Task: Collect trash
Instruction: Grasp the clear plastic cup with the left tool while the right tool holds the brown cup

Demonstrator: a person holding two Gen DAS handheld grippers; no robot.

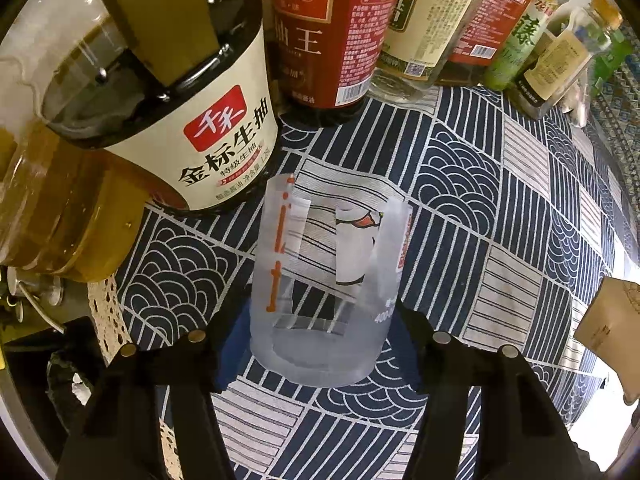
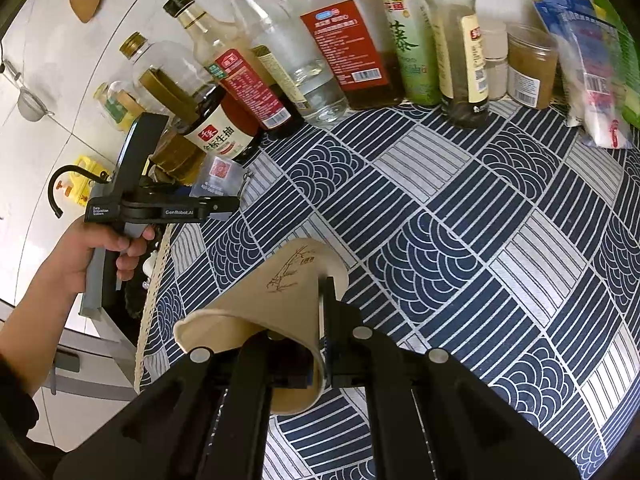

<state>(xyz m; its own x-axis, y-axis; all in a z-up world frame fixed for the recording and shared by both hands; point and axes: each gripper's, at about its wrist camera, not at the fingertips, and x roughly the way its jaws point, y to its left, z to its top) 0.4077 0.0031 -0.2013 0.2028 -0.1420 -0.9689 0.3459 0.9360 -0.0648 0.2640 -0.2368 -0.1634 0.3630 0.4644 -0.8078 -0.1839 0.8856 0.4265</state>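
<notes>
Your left claw [image 1: 320,344] has its fingers either side of the clear plastic cup [image 1: 324,300], flanking its base. The pads sit right at the walls, but whether they press cannot be told. The cup stands on the blue-and-white cloth [image 1: 500,240], with orange print down its left side, a red-and-white drawing on its far wall and white digits "400-" near the right finger.

Just beyond the cup to the left stands a dark soy bottle [image 1: 192,120] whose cream label carries a red badge and "金标生抽". Further out in the middle, a red-labelled bottle [image 1: 320,32] reads "SOY SAUCE", "CLASSIC" and "抽王". More bottles line up to the right of it, their small print too fine to read. At the far left an amber oil jug [image 1: 60,216] sits by the cloth's edge.

Your right claw [image 2: 320,340] is clenched on the wall of a tan paper cup [image 2: 272,300], held off the cloth, tilted with its mouth toward the camera. A brown branch sketch shows on its side.

Out to the left of it your left hand [image 2: 100,252] holds the other tool, marked "GenRobot.AI" and "Data Acquisition System". Far ahead, a green tea bottle [image 2: 408,40] shows "茶".
</notes>
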